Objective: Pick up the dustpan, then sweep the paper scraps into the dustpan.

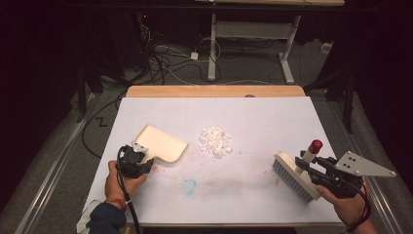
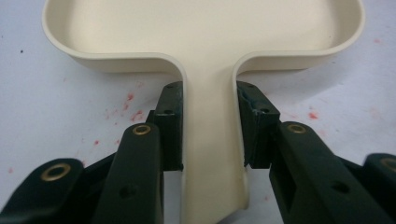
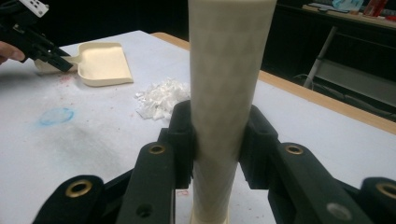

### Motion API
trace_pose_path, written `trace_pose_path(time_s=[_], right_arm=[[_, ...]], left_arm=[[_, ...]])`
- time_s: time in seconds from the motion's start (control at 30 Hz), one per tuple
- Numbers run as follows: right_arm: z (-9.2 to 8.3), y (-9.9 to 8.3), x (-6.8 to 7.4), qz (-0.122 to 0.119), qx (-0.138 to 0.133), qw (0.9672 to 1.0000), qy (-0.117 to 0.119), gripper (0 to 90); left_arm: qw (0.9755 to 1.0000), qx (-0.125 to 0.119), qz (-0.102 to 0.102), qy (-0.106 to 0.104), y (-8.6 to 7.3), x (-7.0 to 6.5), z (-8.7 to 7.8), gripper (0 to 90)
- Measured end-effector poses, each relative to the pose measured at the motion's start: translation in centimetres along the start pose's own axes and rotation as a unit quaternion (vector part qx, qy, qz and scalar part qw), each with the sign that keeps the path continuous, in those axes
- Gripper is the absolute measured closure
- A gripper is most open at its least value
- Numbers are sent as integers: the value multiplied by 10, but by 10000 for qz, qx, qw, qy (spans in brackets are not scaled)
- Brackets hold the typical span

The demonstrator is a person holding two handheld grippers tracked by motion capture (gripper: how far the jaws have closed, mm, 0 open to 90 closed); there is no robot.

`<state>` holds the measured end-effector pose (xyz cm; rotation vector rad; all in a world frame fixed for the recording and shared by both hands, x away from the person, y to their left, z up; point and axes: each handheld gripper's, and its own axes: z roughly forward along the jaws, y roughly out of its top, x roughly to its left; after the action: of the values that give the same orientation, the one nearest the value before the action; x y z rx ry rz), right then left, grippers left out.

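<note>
The left gripper [image 2: 208,140] clamps the cream dustpan's [image 2: 205,37] handle, its tray flat on the table [image 1: 263,122] ahead. The right gripper [image 3: 217,144] grips the brush [image 1: 297,178] handle. Beyond it, between both tools, lie white scraps [image 1: 215,141].

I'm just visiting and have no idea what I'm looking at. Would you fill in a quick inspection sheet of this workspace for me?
Surface: white table top with red specks, a blue smudge and a grey smear.
Job's things: cream dustpan, brush with cream handle and red cap, pile of white scraps lying between them.
Clutter: nothing seen.
Grippers: left gripper shut on the dustpan's handle; right gripper shut on the brush's handle.
Cables: a black cable trails from the left gripper; loose cables on the floor.
Surroundings: dark room, a second table's legs behind.
</note>
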<state>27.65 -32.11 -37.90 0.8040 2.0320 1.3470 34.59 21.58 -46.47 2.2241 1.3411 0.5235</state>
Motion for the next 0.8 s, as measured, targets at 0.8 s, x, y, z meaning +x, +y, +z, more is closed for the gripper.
trace_pose_path(time_s=[0.8], right_arm=[[19, 8, -16, 89, -109, 9996, -258, 704]], left_arm=[[9905, 392, 1244, -442, 4, 6, -34, 638]])
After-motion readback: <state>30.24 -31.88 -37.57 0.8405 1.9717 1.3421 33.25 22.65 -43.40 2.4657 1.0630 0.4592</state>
